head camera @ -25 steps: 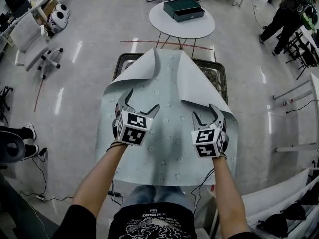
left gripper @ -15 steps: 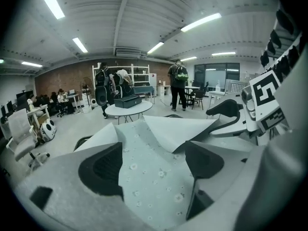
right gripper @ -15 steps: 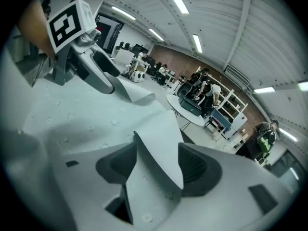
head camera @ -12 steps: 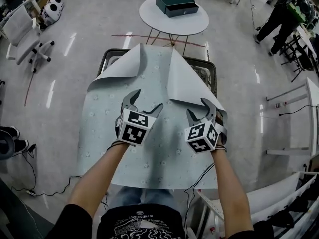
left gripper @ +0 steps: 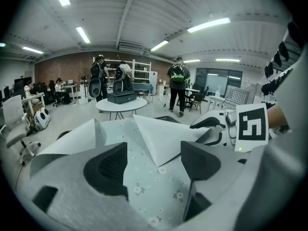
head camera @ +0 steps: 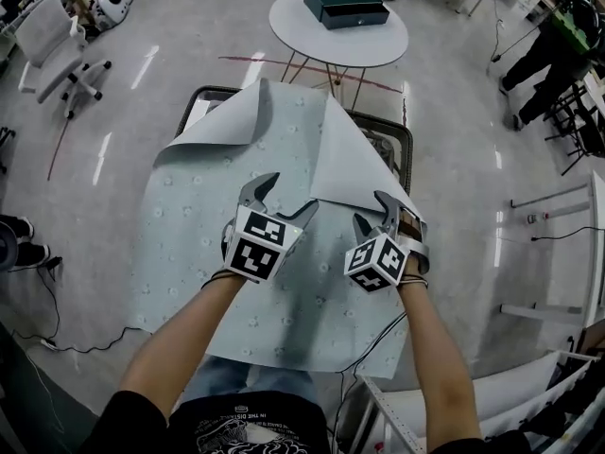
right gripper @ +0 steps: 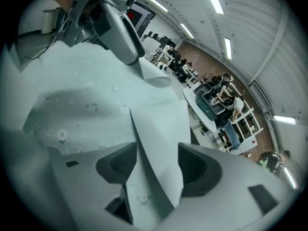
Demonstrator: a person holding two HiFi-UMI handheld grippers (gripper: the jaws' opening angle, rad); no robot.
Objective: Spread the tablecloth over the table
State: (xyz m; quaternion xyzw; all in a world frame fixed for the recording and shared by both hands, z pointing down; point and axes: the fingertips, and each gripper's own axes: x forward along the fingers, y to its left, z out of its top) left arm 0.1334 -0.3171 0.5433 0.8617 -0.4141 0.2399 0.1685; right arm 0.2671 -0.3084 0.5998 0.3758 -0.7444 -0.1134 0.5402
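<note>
So, one tablecloth (head camera: pixel 184 225), pale with a little flower print, draped over the one dark-framed surface (head camera: pixel 389 145) and hanging off the near side and both sides. At the far end, two corners are flipped back onto the cloth, plain underside up: a left flap (head camera: pixel 232 121) and a right flap (head camera: pixel 345 164). They almost meet in the middle, and some of the frame shows behind them.

There are two tongs, one per hand. Both bare forearms reach in from the bottom of the head view, side by side, with both tools pointing forward and down at the cloth. The right one's marker cube sits tipped on a corner.

The left tongs (head camera: pixel 291 192) hover over the middle of the cloth, just short of where the flaps come together. Their jaws have just been closing but are well apart, with nothing pinched. Only flat printed cloth lies below the gap.

The right tongs (head camera: pixel 371 209) are at the near edge of the right flap. In the right gripper view that raised flap edge runs up between the two jaws, which stand apart, so it isn't clamped as far as I can see.

Farther out there's one round white table (head camera: pixel 340 41) with one dark box (head camera: pixel 345 6) on it.
</note>
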